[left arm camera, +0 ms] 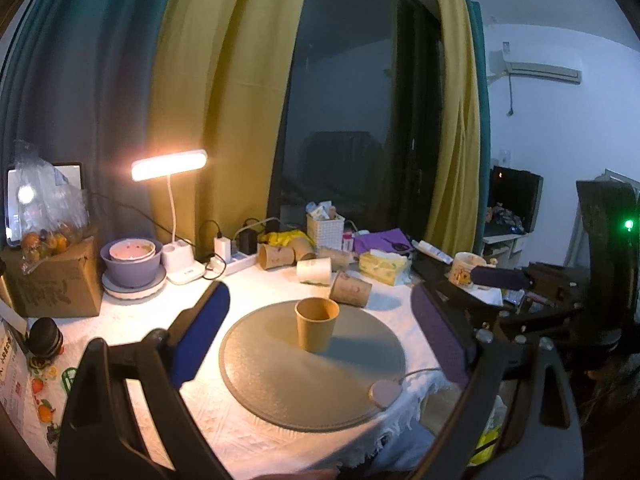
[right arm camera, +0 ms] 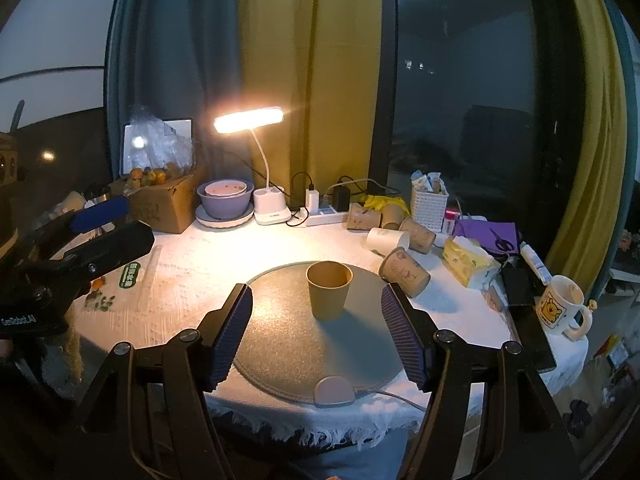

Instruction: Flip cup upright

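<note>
A brown paper cup [left arm camera: 316,329] stands upright, mouth up, on the round grey mat [left arm camera: 280,392]. It also shows in the right wrist view [right arm camera: 329,294] on the mat [right arm camera: 288,352]. My left gripper [left arm camera: 320,308] is open and empty, its blue pads wide apart on either side of the cup, a little short of it. My right gripper [right arm camera: 316,300] is open and empty, its pads level with the cup's near side. The left gripper also shows at the left of the right wrist view [right arm camera: 108,224].
Several paper cups [right arm camera: 404,272] lie on their sides behind the mat. A lit desk lamp [right arm camera: 250,120], purple bowl [right arm camera: 226,200], cardboard box [right arm camera: 164,204], power strip [right arm camera: 326,216], white basket [right arm camera: 429,204], tissue pack [right arm camera: 470,262] and cartoon mug [right arm camera: 560,304] ring the table.
</note>
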Demonstrator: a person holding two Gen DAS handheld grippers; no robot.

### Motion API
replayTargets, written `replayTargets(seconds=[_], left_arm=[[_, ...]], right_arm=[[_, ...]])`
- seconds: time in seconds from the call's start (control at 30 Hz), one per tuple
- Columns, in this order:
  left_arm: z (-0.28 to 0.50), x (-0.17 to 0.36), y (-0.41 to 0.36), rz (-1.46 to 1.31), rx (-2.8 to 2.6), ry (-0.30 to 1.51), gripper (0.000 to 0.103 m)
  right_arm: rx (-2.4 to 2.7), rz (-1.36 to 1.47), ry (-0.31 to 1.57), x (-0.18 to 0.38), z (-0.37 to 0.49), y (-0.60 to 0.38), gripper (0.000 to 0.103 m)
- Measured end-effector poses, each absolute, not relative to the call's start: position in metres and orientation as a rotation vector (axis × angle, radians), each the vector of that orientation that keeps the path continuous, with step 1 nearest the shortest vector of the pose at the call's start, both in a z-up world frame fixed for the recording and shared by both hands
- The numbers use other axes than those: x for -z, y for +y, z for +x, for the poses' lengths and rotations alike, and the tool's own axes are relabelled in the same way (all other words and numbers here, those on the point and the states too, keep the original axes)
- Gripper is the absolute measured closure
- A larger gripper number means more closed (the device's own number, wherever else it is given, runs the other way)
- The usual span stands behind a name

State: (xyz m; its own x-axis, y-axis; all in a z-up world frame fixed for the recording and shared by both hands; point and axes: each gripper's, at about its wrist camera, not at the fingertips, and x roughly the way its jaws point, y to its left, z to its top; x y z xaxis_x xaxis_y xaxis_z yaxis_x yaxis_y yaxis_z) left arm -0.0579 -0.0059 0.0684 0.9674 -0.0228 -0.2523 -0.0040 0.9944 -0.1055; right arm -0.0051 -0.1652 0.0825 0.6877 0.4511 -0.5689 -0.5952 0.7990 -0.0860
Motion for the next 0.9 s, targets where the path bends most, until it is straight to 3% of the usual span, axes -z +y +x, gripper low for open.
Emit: replayTargets(seconds=[0.9], left_arm=[[-0.0662,-0.0692,-0.0151,-0.037,-0.026,0.221,0.010]], right_arm=[[-0.600,-0.274,0.569,-0.0797,-0.0055,-0.1609,0.033]])
